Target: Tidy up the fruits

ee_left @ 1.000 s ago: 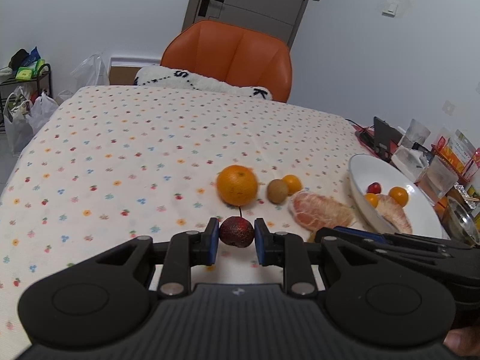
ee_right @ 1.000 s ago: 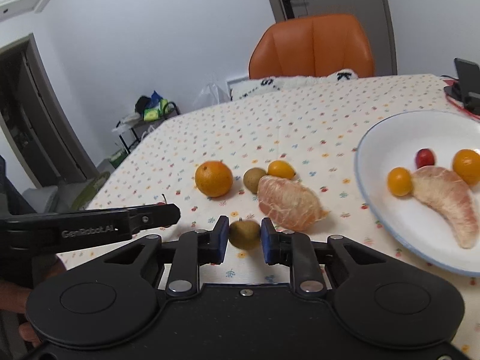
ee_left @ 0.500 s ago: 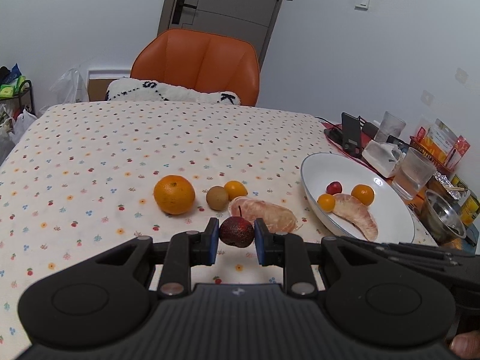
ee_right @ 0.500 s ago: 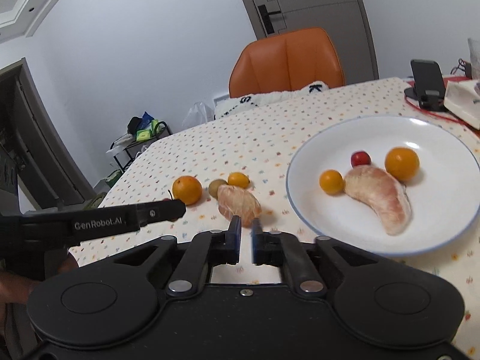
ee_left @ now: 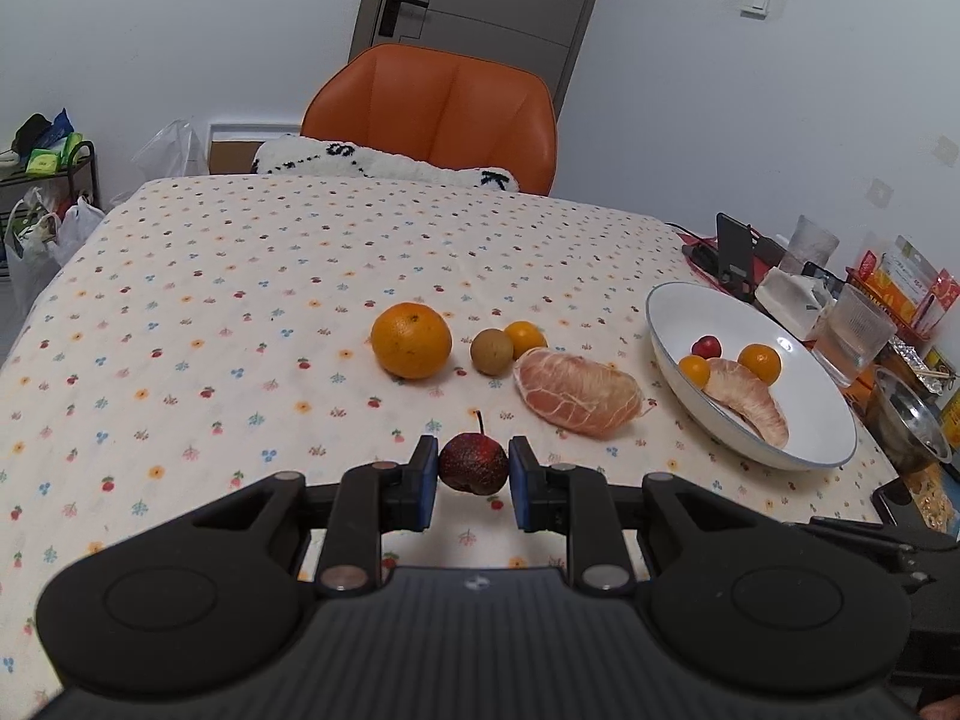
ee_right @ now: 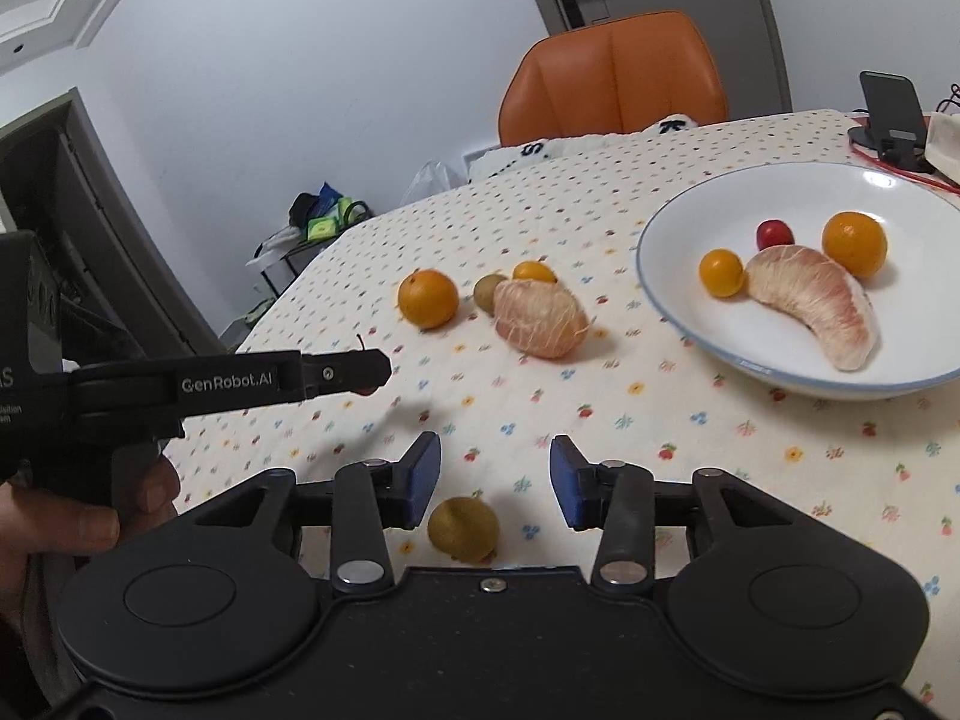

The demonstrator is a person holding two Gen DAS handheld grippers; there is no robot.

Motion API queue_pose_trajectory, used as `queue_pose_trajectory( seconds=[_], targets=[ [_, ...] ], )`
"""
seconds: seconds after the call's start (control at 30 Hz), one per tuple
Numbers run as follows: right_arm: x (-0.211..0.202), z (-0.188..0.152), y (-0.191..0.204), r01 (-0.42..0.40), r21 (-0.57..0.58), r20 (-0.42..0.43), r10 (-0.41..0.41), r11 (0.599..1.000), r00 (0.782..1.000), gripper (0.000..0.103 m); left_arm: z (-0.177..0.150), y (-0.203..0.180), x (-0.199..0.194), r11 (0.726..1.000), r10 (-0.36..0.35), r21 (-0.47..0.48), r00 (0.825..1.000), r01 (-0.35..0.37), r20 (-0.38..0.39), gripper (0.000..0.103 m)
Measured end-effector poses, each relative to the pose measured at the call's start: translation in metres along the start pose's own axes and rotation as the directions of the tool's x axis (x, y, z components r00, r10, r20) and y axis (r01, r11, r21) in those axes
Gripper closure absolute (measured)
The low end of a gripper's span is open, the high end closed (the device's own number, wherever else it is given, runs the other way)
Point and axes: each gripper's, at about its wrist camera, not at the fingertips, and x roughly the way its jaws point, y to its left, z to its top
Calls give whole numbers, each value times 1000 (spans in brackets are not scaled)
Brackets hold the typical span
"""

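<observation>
Pinching small dark-red stemmed fruit (ee_left: 473, 463) in left gripper (ee_left: 468, 483) — best carried gently toward white round plate (ee_left: 672, 324) at two o'clock; right gripper (ee_right: 495, 480) spread, empty.

An orange chair (ee_left: 441, 114) stands behind the bench (ee_left: 240, 276), which has a cloth with little flowers. A grey door (ee_left: 480, 0) is behind it. A phone stand (ee_right: 888, 114) and a clear cup (ee_left: 855, 327) sit at one side.
</observation>
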Motion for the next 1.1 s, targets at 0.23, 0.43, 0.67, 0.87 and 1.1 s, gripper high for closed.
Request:
queue_pose_trajectory(
  seconds=[0.23,0.43,0.67,0.87,1.1],
  targets=[
    [8,-8,10,5,-57,-48,-7,998,999,78,-3,1,-4,1000,-14,-1,1000,14,0,80],
    [-1,-7,9,-4,-53,-30,3,999,1000,84,-4,-6,-6,1000,-22,10,1000,22,-1,80],
    [-19,0,-10,29,-5,14,-29,1000,999,103,3,-27,-3,997,-65,43,998,64,12,80],
    [-24,-7,-17,12,17,9,-12,1000,1000,80,2,-36,-2,996,-67,58,998,66,9,80],
    [-11,-17,-8,2,-28,-44,-3,1000,999,64,-1,-34,-4,997,-50,58,999,49,5,80]
  ],
)
